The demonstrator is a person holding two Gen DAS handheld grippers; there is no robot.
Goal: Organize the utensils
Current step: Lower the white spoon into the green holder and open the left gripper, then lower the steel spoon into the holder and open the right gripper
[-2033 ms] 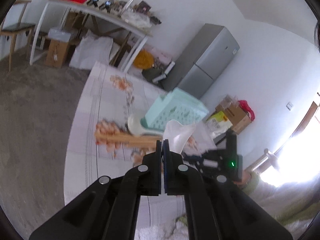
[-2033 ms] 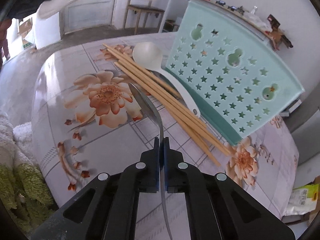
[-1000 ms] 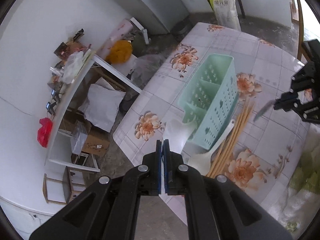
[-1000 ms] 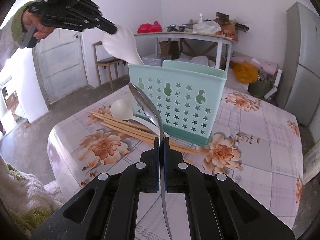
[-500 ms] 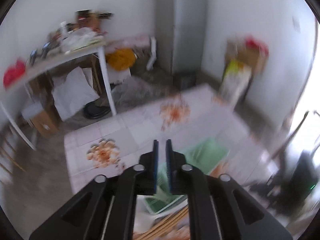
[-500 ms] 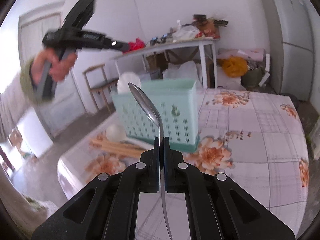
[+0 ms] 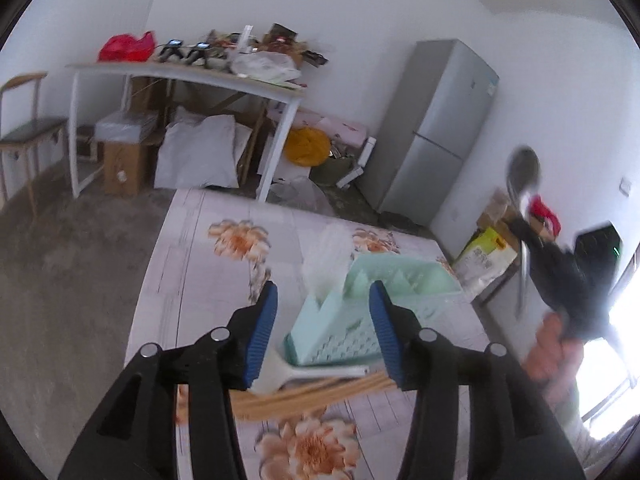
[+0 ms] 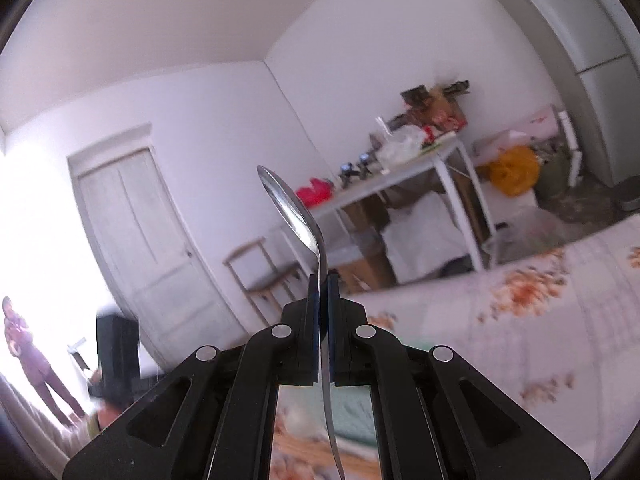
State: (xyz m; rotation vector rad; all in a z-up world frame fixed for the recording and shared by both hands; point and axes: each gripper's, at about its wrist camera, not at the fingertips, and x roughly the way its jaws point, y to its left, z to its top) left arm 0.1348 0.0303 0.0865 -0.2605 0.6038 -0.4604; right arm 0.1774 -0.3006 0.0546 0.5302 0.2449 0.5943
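Observation:
My left gripper (image 7: 322,294) hovers over the table, its jaws opening, and nothing is pressed between the blue pads (image 7: 262,332). Beyond them stands the mint green utensil holder (image 7: 396,280) with a white spoon (image 7: 322,260) upright in its left end. A second white spoon (image 7: 308,372) and wooden chopsticks (image 7: 316,396) lie in front of the holder. My right gripper (image 8: 322,280) is shut on a metal spoon (image 8: 292,212), bowl up, raised above the holder (image 8: 352,412). The left wrist view shows that spoon (image 7: 522,176) blurred at the right.
The floral tablecloth (image 7: 208,264) covers the table. Behind it are a cluttered white table (image 7: 180,72), a chair (image 7: 24,128), a grey fridge (image 7: 436,136) and boxes (image 7: 486,252). A door (image 8: 140,248) and a distant person (image 8: 32,356) show in the right wrist view.
My left gripper let go of the white spoon, which now stands in the holder, and its jaws have parted. My right gripper rose and tilted with the metal spoon still held.

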